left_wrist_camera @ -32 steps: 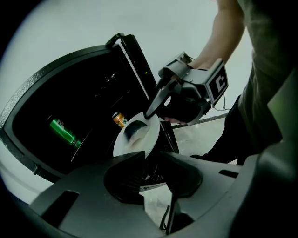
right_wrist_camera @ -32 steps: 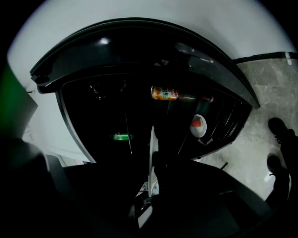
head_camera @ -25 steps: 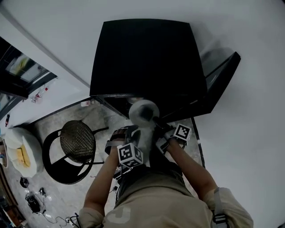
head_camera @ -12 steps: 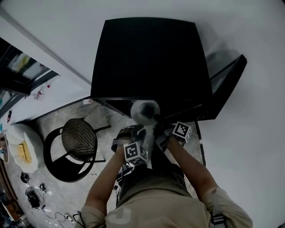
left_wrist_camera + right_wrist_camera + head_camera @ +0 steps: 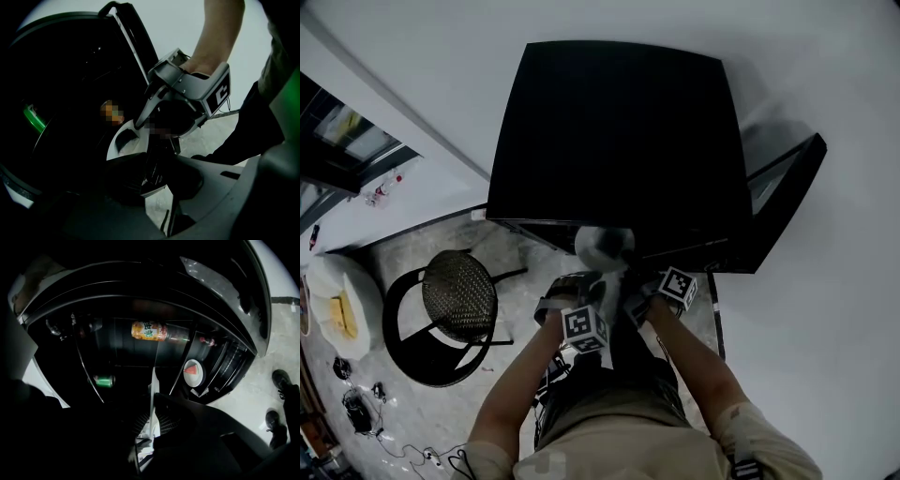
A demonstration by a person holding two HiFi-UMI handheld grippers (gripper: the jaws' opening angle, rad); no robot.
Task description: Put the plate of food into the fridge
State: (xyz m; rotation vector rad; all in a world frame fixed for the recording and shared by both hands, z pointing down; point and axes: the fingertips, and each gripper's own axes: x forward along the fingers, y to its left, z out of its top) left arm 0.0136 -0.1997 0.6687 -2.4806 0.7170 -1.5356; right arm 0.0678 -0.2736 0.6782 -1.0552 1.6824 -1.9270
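Observation:
A white plate (image 5: 603,246) with something dark on it hangs in front of the open black fridge (image 5: 619,131), held from both sides. My left gripper (image 5: 594,277) is shut on the plate's near rim; in the left gripper view the plate (image 5: 123,140) sits between its jaws (image 5: 152,174). My right gripper (image 5: 628,270) is shut on the rim too, and its view shows the plate (image 5: 153,390) edge-on between its fingers. The right gripper (image 5: 187,91), with a hand on it, is also visible in the left gripper view. The fridge interior is dark.
Inside the fridge are an orange bottle (image 5: 150,330), a green can (image 5: 104,380) and a small dish with a red slice (image 5: 193,372). The fridge door (image 5: 783,202) stands open at the right. A black wire chair (image 5: 459,300) stands at the left on the stone floor.
Both grippers have sunk a little with the plate in front of the open fridge. Both grips are unchanged.

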